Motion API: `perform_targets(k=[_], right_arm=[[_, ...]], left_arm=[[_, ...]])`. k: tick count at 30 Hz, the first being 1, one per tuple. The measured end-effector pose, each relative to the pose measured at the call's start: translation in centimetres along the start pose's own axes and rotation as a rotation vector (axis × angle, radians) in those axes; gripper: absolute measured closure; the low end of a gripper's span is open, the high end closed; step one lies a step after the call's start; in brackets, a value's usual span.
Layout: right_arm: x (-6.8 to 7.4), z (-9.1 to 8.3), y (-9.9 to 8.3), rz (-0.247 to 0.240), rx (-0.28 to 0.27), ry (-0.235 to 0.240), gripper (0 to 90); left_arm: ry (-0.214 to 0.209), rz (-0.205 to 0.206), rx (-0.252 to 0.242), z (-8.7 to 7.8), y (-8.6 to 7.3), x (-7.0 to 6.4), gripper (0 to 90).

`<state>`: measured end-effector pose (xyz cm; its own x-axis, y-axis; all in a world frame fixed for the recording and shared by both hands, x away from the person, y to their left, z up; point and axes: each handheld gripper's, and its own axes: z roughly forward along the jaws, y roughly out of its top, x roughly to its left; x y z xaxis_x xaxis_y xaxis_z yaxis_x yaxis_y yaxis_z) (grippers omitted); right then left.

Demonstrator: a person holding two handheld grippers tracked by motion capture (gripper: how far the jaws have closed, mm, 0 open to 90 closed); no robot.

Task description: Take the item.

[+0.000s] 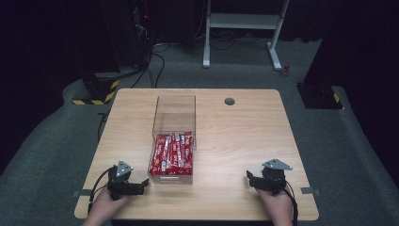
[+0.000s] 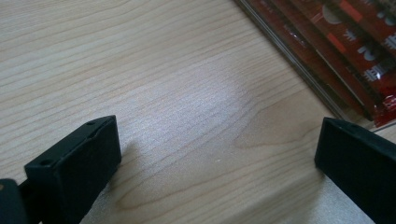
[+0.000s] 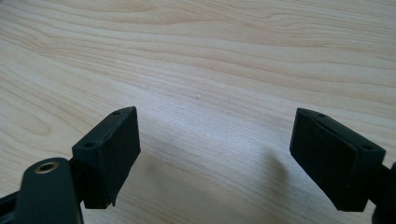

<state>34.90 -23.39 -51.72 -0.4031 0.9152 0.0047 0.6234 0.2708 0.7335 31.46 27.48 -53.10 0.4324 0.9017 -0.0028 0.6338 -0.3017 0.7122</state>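
Both grippers rested on the table's near edge, jaws spread and empty. Your left gripper sat just beside the clear box's near corner; your right gripper lay well apart. Red packets filled the box's near half, long axes running away from you.

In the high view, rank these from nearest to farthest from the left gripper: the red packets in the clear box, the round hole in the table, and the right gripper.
From the left gripper:
1. Red packets, just to its right in the near end of the clear box.
2. Right gripper, across the table's near edge.
3. Round hole, toward the far edge, right of the box.
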Motion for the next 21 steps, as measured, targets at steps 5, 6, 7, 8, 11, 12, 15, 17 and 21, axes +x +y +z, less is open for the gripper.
perform_targets(k=[5,6,7,8,11,12,15,17,21], right_arm=[[0.9,0.2,0.1,-0.020,0.000,0.016,16.7],[1.1,0.3,0.2,-0.029,0.001,0.020,16.8],[1.1,0.3,0.2,-0.029,0.001,0.020,16.8],[1.5,0.4,0.3,-0.040,0.000,0.027,17.1],[2.0,0.5,0.4,-0.043,0.000,0.034,17.6],[2.2,0.5,0.4,-0.047,-0.002,0.039,17.8],[2.7,0.7,0.5,-0.058,-0.005,0.047,18.2],[3.0,0.8,0.6,-0.063,-0.004,0.056,18.6],[3.5,0.9,0.7,-0.069,-0.006,0.067,19.1]], left_arm=[[0.000,0.000,0.000,0.0,0.0,0.0,0.6],[0.000,0.000,0.000,0.0,0.0,0.0,0.6],[0.000,0.000,0.000,0.0,0.0,0.0,0.6],[0.000,0.000,0.001,0.0,0.0,0.0,0.6],[0.000,0.000,0.000,0.0,0.0,0.0,0.6],[0.000,0.000,0.000,0.0,0.0,0.0,0.6],[0.000,0.000,0.000,0.0,0.0,0.0,0.6],[0.000,0.001,0.000,0.0,0.0,0.0,0.6],[0.001,0.000,0.000,0.0,0.0,0.0,0.6]])
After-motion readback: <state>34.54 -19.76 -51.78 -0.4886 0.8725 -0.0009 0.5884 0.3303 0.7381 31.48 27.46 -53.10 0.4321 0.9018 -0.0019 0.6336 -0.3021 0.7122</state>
